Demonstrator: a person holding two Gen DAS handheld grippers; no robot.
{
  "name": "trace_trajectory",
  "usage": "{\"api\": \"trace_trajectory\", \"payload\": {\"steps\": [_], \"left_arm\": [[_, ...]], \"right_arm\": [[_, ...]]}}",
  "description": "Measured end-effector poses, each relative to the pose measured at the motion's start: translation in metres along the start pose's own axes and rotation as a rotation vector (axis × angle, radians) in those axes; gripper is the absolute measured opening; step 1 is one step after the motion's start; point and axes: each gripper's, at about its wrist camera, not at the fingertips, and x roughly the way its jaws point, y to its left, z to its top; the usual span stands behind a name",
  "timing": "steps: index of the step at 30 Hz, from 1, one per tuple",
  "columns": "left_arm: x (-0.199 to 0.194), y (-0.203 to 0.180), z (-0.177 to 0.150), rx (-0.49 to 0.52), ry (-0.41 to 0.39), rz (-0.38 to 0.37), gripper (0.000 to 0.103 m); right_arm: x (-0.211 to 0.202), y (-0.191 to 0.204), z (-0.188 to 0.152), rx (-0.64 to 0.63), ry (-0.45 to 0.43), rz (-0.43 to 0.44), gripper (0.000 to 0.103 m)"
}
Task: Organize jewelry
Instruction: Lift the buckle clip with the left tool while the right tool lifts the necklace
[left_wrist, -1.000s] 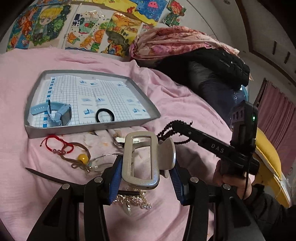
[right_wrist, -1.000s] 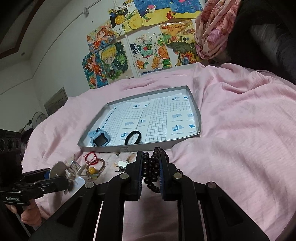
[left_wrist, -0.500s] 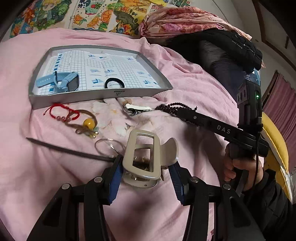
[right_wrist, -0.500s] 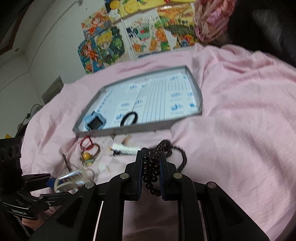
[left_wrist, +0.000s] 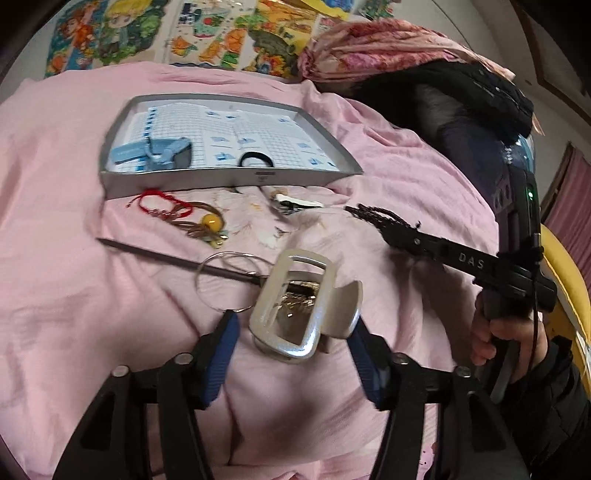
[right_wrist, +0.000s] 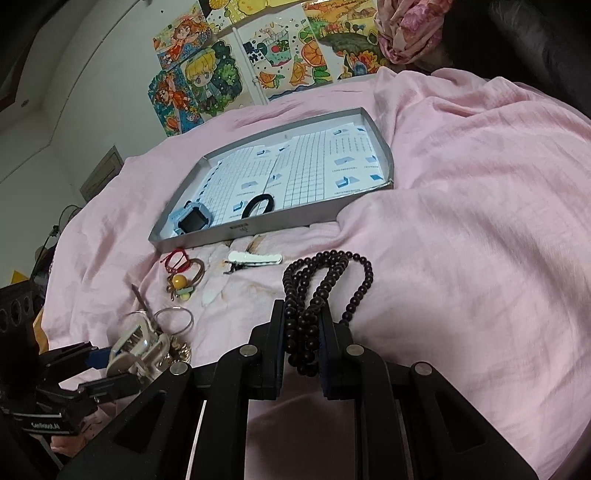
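the grey tray (left_wrist: 207, 181) lies on the pink bedspread (left_wrist: 55, 295); a blue watch (left_wrist: 162, 155) rests in its near left corner and a black hair tie (left_wrist: 255, 159) lies near the middle of its front wall. just in front of that wall, on the bedspread, sit a red cord bracelet (left_wrist: 159, 201), a brown cord with a yellow bead (left_wrist: 211, 222) and a white hair clip (left_wrist: 297, 202). farther from the tray a dark thin stick (left_wrist: 166, 256) crosses a thin wire bangle (left_wrist: 225, 280).

the left gripper (left_wrist: 293, 330) stands nearest the camera, well in front of the tray, its fingers spread with a gap on the left side; a silver claw clip (left_wrist: 295, 306) sits between them, leaning against the right blue pad, so whether it is truly gripped cannot be told. something gold glints under the clip.

the right gripper (right_wrist: 303, 325), to the right front of the tray, is clenched on a dark bead necklace (right_wrist: 325, 280), whose loops spill forward onto the bedspread toward the tray. a hand (left_wrist: 509, 339) in a dark sleeve holds that gripper's handle.
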Motion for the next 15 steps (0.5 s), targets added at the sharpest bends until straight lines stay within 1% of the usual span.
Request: {"api": "trace_trajectory", "payload": {"steps": [3,4,6,8,10,15], "left_arm": [[-0.005,0.003,-0.005,-0.021,-0.012,0.021,0.064],[-0.007,0.003,-0.008,-0.025,-0.021,0.038,0.067],[-0.013,0.001,-0.012,-0.019,-0.055,0.064,0.068],[-0.017,-0.005,-0.013,0.023,-0.085,0.075,0.072],[-0.015,-0.011,-0.01,0.073,-0.09,0.08,0.072],[-0.002,-0.022,-0.005,0.155,-0.072,0.075,0.072]], "right_arm": [[0.001,0.002,-0.002,-0.004,0.009,0.002,0.014],[0.001,0.003,-0.002,-0.006,0.01,0.002,0.014],[0.001,0.004,-0.003,-0.01,0.012,0.001,0.014],[0.001,0.005,-0.003,-0.013,0.011,0.0,0.014],[0.001,0.006,-0.003,-0.013,0.011,0.0,0.014],[0.002,0.007,-0.004,-0.02,0.018,-0.001,0.014]]}}
